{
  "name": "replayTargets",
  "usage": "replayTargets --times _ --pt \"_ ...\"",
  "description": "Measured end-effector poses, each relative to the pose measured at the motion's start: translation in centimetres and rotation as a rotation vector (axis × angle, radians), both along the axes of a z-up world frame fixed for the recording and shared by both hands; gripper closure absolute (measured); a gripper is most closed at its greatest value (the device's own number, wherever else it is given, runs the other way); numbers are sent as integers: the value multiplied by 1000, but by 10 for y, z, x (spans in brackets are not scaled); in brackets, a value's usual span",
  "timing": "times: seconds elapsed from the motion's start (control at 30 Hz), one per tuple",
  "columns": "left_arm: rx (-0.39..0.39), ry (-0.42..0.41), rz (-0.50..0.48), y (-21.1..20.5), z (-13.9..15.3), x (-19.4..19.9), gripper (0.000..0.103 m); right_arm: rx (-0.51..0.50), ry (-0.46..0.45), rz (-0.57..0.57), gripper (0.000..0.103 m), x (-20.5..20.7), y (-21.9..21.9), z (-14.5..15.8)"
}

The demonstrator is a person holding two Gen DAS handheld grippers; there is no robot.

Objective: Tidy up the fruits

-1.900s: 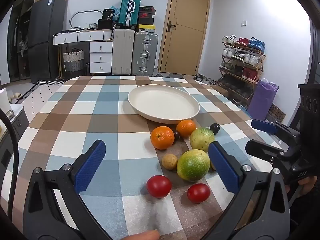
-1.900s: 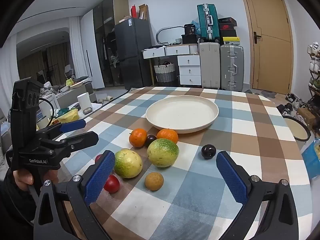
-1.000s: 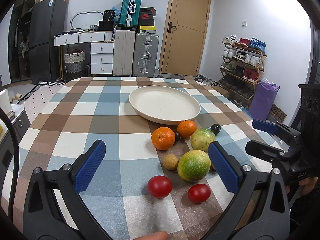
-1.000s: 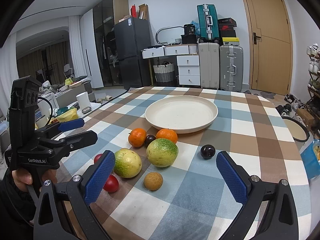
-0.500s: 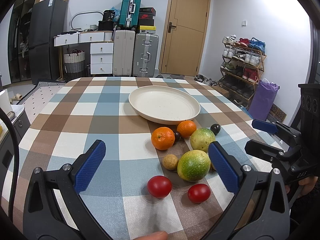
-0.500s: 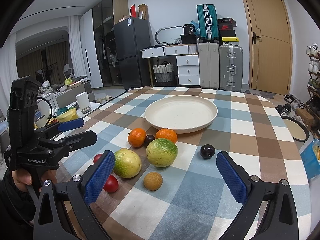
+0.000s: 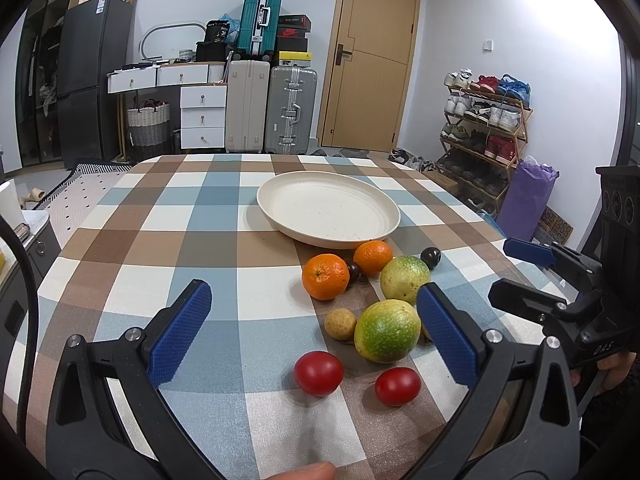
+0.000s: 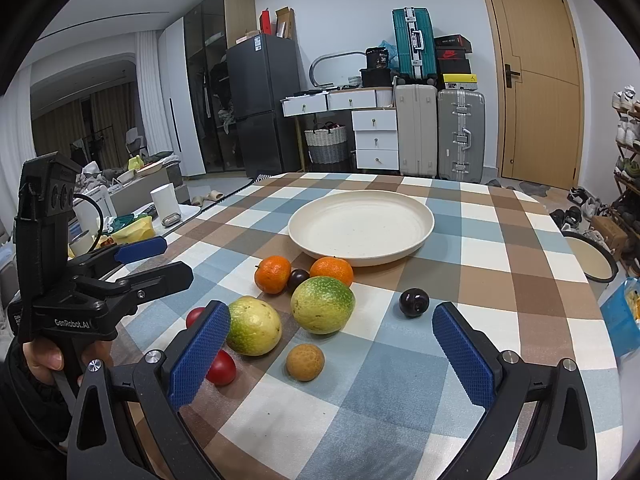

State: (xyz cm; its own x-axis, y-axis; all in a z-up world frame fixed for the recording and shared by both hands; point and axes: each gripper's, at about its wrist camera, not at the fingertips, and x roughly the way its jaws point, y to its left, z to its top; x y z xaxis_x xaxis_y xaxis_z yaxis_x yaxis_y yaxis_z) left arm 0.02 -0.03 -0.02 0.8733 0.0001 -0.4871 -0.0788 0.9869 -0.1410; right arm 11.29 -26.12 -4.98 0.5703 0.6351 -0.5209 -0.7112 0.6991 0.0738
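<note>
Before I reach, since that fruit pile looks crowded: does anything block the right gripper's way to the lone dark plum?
Nothing visible does. The right gripper is open, and the dark plum sits apart from the other fruit, with only bare tablecloth between them.

Black tool [image 7: 312, 336] frames, blue ribbed pads [image 8: 199, 355], silver screws

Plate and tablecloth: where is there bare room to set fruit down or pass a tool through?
The plate holds nothing, so its whole inside is free. The tablecloth is bare left of the oranges, and right of the lone dark plum. It is crowded just in front of the plate, where oranges, green fruits and tomatoes cluster.
</note>
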Motion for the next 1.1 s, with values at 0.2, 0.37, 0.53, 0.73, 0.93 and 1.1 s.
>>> replayTargets --times 0.2,0.37,0.53,0.73,0.93,1.1 --pt "0 1 0 0 0 0 1 0 1 -1 0 0 -1 0" --pt "1 0 0 0 0 0 1 -2 2 -1 0 0 -1 0" --pt "2 0 1 0 0 0 1 -1 1 -1 0 1 -2 -1" --pt "2 0 0 0 0 0 1 -2 1 -1 0 0 -1 -1" --pt "2 0 1 0 0 0 1 -3 4 2 0 0 -3 -2" --pt "3 0 1 0 0 0 1 -3 14 -3 0 3 -2 -4"
